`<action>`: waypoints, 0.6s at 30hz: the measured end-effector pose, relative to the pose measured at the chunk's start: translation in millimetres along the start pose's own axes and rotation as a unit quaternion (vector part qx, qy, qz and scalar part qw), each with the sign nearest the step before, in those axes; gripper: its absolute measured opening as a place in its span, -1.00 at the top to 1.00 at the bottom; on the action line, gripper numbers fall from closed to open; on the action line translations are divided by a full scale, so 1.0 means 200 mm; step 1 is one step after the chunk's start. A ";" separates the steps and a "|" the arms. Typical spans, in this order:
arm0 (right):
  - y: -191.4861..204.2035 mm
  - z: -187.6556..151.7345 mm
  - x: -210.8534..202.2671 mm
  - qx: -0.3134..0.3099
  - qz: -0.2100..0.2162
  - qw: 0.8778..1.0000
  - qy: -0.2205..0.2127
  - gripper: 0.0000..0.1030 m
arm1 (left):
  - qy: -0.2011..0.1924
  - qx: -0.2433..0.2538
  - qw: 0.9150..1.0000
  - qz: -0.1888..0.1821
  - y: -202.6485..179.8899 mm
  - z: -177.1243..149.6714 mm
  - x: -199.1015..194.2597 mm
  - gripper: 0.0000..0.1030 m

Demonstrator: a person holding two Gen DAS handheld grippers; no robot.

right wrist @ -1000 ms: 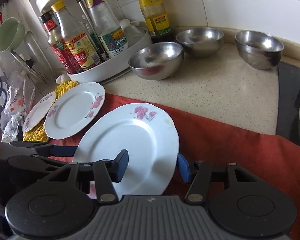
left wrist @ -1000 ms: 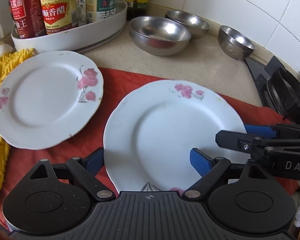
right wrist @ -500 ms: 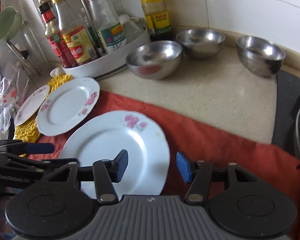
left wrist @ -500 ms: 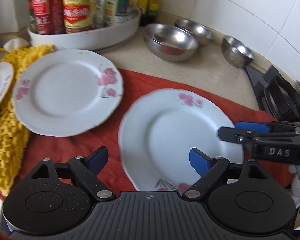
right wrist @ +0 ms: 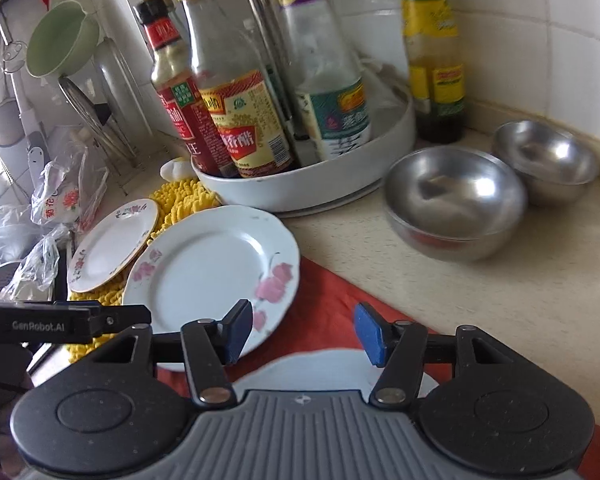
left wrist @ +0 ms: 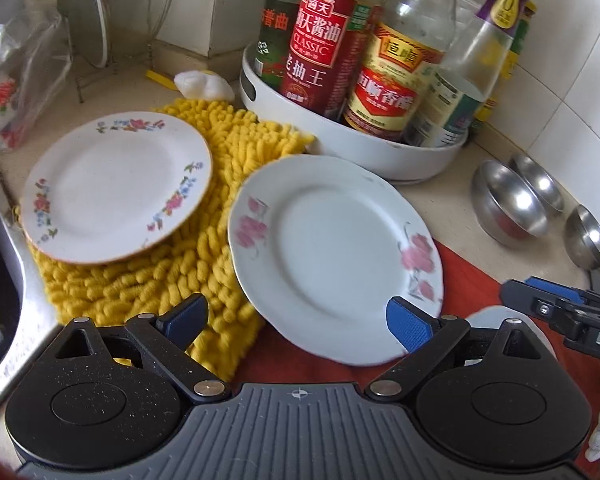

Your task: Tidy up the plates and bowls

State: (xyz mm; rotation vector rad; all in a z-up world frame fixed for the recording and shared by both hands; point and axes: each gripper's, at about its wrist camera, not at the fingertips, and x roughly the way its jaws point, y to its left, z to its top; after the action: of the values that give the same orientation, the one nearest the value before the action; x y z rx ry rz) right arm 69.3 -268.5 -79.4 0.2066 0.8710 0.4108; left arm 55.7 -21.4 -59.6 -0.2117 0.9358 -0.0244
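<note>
A white plate with pink roses [left wrist: 332,252] lies half on the red cloth [left wrist: 468,280], half on the yellow mat [left wrist: 204,248]; it also shows in the right wrist view [right wrist: 212,264]. A smaller flower-rimmed plate [left wrist: 116,184] rests on the mat to its left. The large plate's rim [right wrist: 320,368] shows just under my right gripper. Three steel bowls [right wrist: 456,200] sit at the back right. My left gripper [left wrist: 296,320] is open and empty, just before the rose plate's near edge. My right gripper [right wrist: 304,332] is open and empty above the cloth.
A white turntable tray [left wrist: 352,148] with several sauce bottles stands behind the plates. Plastic bags [right wrist: 60,196] and a dish rack [left wrist: 92,40] are at the far left. A sink edge [left wrist: 12,280] runs along the left.
Both grippers have swung left and forward. The large plate has dropped almost out of view beneath them, and the rose plate and small plate now fill the view.
</note>
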 end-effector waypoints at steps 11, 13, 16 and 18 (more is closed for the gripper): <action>0.05 0.07 0.23 0.021 0.047 0.998 0.037 -0.05 | 0.025 0.029 0.999 -0.001 0.04 0.10 0.22 -0.90; 0.05 0.07 0.26 0.026 0.050 0.998 0.042 -0.09 | 0.026 0.038 0.999 -0.007 0.04 0.12 0.24 -0.90; 0.05 0.08 0.30 0.027 0.053 0.997 0.041 -0.09 | 0.033 0.049 0.998 -0.011 0.03 0.15 0.29 -0.90; 0.03 0.09 0.30 0.030 0.059 0.997 0.040 -0.10 | 0.032 0.055 0.998 -0.010 0.02 0.16 0.31 -0.92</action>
State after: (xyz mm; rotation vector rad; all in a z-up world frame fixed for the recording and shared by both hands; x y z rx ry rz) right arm 116.2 -237.1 -107.5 0.3006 0.9538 0.5066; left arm 117.7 -18.6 -90.8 -0.1182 0.9933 -0.1011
